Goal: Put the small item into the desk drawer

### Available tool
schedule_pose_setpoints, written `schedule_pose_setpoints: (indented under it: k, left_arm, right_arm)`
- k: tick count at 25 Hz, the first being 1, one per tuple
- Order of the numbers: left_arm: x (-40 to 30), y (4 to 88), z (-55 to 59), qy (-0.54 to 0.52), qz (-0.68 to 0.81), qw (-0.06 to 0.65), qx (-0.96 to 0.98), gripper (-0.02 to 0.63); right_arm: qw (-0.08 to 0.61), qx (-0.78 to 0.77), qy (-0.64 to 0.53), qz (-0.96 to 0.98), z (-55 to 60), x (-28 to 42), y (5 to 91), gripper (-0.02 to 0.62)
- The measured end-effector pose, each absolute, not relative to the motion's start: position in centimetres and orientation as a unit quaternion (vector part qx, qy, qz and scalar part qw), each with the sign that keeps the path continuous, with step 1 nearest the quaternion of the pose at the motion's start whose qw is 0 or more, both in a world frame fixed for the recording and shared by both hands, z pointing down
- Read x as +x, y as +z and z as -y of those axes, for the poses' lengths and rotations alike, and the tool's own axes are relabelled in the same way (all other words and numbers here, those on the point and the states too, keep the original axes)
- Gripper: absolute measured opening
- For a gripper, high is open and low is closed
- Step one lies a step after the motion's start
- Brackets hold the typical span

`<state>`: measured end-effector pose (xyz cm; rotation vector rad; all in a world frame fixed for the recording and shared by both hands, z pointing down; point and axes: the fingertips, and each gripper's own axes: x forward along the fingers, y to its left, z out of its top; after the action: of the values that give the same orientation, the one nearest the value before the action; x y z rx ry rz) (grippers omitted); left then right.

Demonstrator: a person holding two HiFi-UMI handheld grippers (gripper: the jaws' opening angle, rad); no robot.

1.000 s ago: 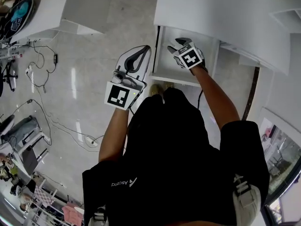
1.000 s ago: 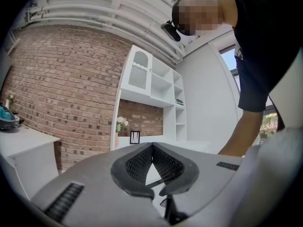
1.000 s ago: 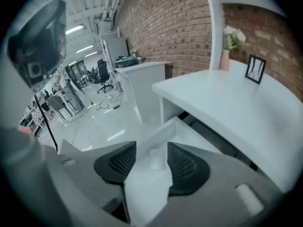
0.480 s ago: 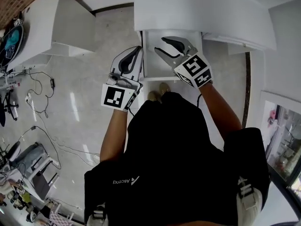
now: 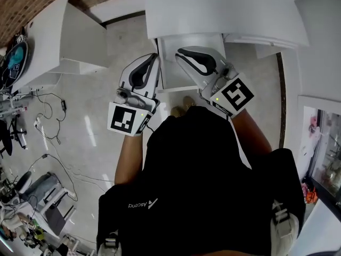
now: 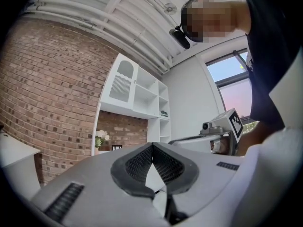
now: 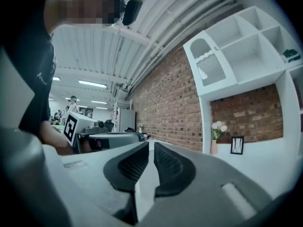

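The white desk drawer (image 5: 168, 68) stands pulled out under the desk top (image 5: 213, 9). What shows of its inside is bare white; no small item is visible in any view. My right gripper (image 5: 179, 52) (image 7: 151, 143) hovers over the drawer's right half. Its jaws are closing, with only a thin slit left and nothing between them. My left gripper (image 5: 153, 56) (image 6: 152, 145) hangs just left of the drawer's edge, shut with its tips touching and nothing held. Each gripper shows in the other's view, the right one (image 6: 227, 126) and the left one (image 7: 80, 124).
The person's black shirt fills the lower head view, with a shoe (image 5: 184, 103) below the drawer front. A white shelf unit (image 5: 58, 41) stands at the left, and cables (image 5: 42, 111) trail over the tiled floor. Brick wall, white shelving and a vase of flowers (image 7: 217, 136) lie ahead.
My right gripper has drawn back out of the drawer toward the person and its jaws have gone from wide to nearly together. The left gripper has barely moved.
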<state>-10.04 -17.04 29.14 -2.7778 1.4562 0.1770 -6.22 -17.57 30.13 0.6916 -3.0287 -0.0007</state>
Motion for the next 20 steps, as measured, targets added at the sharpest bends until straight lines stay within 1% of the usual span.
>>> schedule_pose_setpoints:
  k: [3, 13, 20]
  left_arm:
    - [-9.0, 27.7, 16.3, 0.064, -0.447, 0.01, -0.892, -0.002]
    - [-6.8, 26.0, 15.1, 0.063, -0.419, 0.033, -0.905, -0.002]
    - [-5.6, 26.8, 14.7, 0.049, -0.411, 0.03, -0.91, -0.002]
  right_arm:
    - [-0.011, 0.228, -0.005, 0.974, 16.7, -5.4, 28.7, 0.005]
    - [-0.048, 0.236, -0.018, 0.97, 15.5, -2.9, 27.0, 0.002]
    - [-0.046, 0.241, -0.02, 0.969, 15.4, -1.9, 27.4, 0.0]
